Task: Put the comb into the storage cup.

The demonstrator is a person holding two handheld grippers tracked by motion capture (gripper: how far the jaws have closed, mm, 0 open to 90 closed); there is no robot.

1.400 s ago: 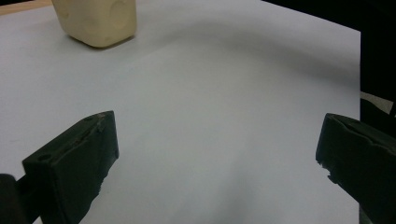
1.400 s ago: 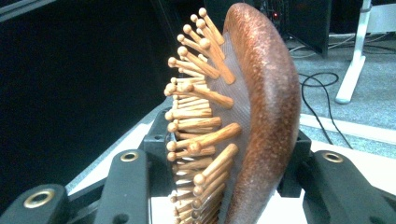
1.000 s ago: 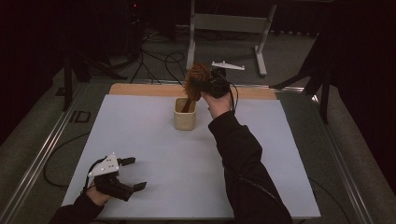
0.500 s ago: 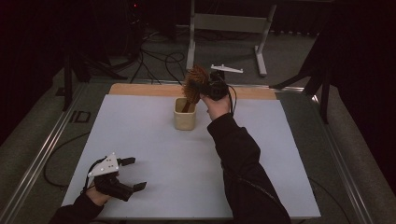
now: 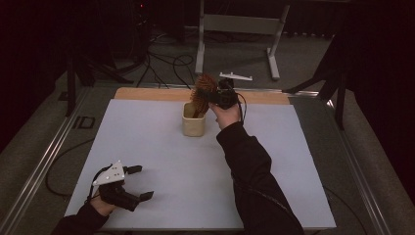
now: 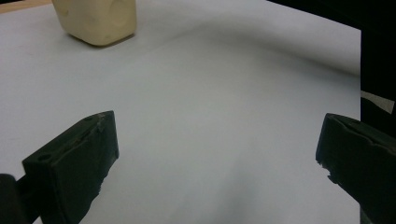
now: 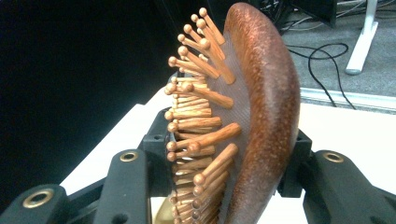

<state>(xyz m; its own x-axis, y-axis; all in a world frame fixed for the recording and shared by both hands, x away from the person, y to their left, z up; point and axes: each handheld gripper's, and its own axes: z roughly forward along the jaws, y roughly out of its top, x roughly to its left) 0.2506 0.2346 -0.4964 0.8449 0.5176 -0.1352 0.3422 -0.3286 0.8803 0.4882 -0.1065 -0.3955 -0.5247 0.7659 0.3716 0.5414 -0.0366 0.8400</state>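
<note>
Wooden hairbrush (image 5: pixel 203 88) held over the cream cup (image 5: pixel 194 120)
Right gripper (image 5: pixel 215 96), top centre, jaws clamped on the brush head; left gripper (image 5: pixel 134 182), lower left, jaws wide apart over the white table (image 5: pixel 161 161).

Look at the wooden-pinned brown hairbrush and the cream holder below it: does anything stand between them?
Nothing visible does. The right gripper is shut on the brown wooden hairbrush, whose lower end already reaches the open mouth of the cream holder. The open left gripper lies far off.
</note>
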